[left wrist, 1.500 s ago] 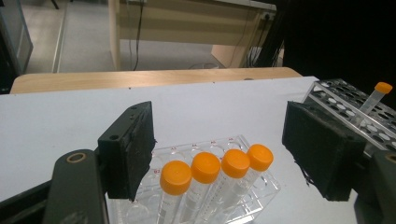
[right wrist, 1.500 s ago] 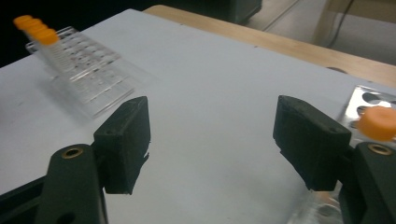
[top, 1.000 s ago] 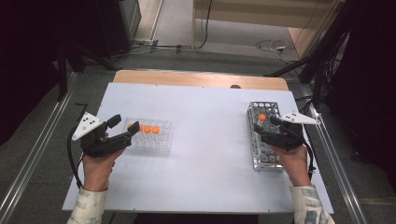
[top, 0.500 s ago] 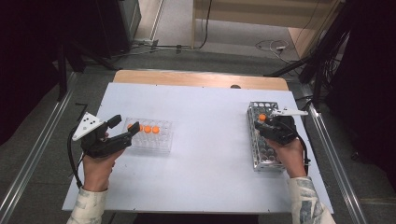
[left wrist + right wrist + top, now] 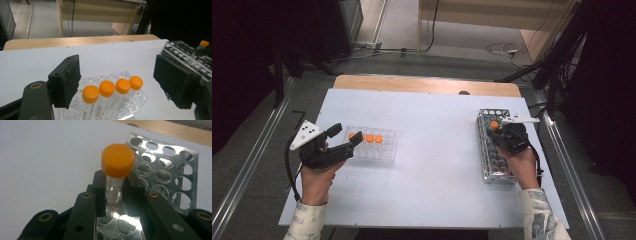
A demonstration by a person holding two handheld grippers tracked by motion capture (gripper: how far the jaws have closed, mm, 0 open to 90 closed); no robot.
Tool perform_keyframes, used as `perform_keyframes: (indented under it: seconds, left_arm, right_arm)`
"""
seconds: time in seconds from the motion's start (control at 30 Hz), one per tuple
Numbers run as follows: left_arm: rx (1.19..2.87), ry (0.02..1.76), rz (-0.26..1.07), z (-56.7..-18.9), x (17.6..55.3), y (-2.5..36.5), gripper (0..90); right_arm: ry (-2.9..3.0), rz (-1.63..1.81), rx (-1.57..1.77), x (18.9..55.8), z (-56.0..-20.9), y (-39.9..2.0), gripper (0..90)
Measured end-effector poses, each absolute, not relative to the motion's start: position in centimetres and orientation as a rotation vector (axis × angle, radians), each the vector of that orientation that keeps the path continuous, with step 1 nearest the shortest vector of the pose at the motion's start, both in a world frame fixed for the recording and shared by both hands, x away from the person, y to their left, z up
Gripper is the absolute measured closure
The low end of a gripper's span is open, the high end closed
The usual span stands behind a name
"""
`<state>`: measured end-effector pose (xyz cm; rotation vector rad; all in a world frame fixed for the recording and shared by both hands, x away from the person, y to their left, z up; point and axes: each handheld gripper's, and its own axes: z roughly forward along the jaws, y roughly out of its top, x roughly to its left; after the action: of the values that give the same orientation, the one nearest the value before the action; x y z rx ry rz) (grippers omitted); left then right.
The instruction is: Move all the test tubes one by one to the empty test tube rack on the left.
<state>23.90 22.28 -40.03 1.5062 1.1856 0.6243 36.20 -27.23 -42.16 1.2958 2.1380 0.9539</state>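
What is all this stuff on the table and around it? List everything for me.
Table: one, white top with a wooden far edge, centre.
Clear plastic rack: one, see-through, left part of the table.
Tubes in the clear rack: four, orange caps, standing in a row.
Metal rack: one, shiny with round holes, right part of the table.
Tube over the metal rack: one, orange cap, gripped between black jaws.
Cables: several, on the floor beyond the table.
Left gripper: black, jaws open, near the clear rack.
Right gripper: black, holding the single tube.
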Motion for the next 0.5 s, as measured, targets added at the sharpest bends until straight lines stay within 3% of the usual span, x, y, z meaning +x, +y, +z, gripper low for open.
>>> perform_keyframes:
  seconds: [0.5]
  left_arm:
    - [1.520, 1.171, 0.622, -39.9, 23.7, 21.8, 19.4]
  right_arm:
    - [2.056, 1.053, 1.218, 34.2, -38.5, -27.7, 71.9]
